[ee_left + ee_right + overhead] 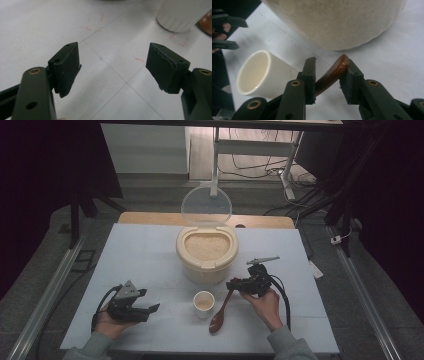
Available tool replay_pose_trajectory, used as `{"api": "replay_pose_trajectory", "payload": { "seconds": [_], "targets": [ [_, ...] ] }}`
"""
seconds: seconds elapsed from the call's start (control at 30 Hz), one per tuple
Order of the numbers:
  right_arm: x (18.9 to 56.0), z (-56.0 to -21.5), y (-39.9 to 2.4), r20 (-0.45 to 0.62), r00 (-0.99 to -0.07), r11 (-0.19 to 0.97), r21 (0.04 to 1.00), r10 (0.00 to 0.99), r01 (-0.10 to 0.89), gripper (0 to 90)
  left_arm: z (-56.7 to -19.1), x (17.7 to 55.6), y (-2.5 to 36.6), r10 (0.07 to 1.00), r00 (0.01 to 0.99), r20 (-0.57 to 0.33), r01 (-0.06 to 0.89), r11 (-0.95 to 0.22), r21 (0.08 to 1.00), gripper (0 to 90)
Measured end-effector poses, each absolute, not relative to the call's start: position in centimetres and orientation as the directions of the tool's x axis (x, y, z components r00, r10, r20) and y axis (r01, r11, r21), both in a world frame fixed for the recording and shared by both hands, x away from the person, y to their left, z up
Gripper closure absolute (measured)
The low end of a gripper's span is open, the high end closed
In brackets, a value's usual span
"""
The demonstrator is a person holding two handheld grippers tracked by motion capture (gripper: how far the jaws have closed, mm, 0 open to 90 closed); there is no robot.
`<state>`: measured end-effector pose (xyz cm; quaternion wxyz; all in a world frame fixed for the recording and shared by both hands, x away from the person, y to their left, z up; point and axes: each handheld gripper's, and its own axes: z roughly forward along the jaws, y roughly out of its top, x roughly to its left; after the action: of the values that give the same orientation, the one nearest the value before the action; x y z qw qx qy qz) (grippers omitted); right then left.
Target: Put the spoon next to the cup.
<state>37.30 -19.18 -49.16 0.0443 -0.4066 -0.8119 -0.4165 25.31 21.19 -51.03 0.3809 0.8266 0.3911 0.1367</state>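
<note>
Rice bin (pixel 206 251) sits mid-table (pixel 140 255), lid (pixel 206 206) up behind it. Cup (pixel 203 303) in front of bin, spoon (pixel 220 314) just right of cup.

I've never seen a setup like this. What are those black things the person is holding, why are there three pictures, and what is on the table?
A person holds hand-held tongs, one pair in each hand. The high view looks down from above the table; the other two come from small cameras riding on each pair.

On the table stand a cream rice container with its clear lid open, a small white cup and a brown wooden spoon.

The left tongs are open and hold nothing. The right tongs have the spoon's handle between their jaws; the jaws stand partly apart and the spoon lies on the table, so the grip looks loosened.
</note>
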Motion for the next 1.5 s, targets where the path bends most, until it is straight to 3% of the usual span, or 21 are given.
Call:
{"api": "replay_pose_trajectory", "payload": {
  "seconds": [0.43, 0.77, 1.03, 1.5],
  "targets": [
    [37.5, -51.4, -17.7, 0.238, -0.672, 0.429, 0.612, 0.701, 0.664, 50.6, -51.1, 25.3, 21.1, 0.749, 0.658, -0.072, 0.542, -0.406, 0.736, 26.5],
    [37.3, -51.5, -17.9, 0.193, -0.652, 0.409, 0.641, 0.733, 0.65, 42.8, -51.1, 25.3, 21.1, 0.748, 0.66, -0.071, 0.542, -0.409, 0.734, 26.4],
    [36.7, -50.3, -19.8, 0.186, -0.638, 0.354, 0.702, 0.747, 0.618, 42.0, -51.1, 25.3, 21.2, 0.748, 0.659, -0.072, 0.541, -0.406, 0.736, 26.4],
    [32.3, -48.7, -24.9, 0.145, -0.745, 0.395, 0.774, 0.651, 0.495, 42.9, -51.1, 25.3, 21.3, 0.751, 0.656, -0.075, 0.543, -0.401, 0.738, 26.3]
  ]
}}
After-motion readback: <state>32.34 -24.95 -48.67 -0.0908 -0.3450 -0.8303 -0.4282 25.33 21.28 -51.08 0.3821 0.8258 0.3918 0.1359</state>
